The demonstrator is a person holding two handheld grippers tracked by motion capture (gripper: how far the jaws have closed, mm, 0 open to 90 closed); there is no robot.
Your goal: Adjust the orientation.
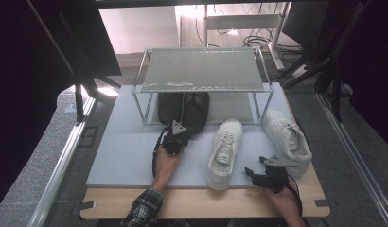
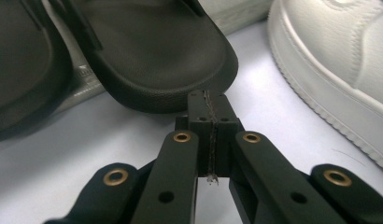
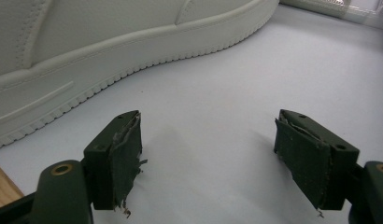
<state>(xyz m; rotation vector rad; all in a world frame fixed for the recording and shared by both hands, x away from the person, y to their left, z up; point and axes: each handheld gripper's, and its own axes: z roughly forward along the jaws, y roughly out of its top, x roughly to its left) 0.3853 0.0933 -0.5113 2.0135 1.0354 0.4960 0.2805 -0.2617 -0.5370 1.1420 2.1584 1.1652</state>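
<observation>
Left gripper (image 1: 175,137) sits right at the heel of the black sandals (image 1: 183,111), its jaws pressed flat together with nothing between them. In the left gripper view the closed tips (image 2: 209,108) nearly touch the rounded heel of one sandal (image 2: 152,51), a matte, finely pebbled rubber with a smooth scooped footbed. The pair lies side by side, tucked under the low shelf of the rack (image 1: 201,71), a thin metal frame with a flat mesh-like top.

Right gripper (image 1: 258,176) hovers over the grey mat (image 1: 121,156) near the table's front edge, jaws wide apart and empty; its pads (image 3: 126,158) look frayed and ragged at the edges. Just beside it runs the ribbed, toothed sole of a white sneaker (image 3: 110,51), smooth leather-like upper with stitched panels. From above, one sneaker (image 1: 224,152) lies mid-mat, laces up; the other (image 1: 287,138) lies to its right, angled, close to the right gripper.
</observation>
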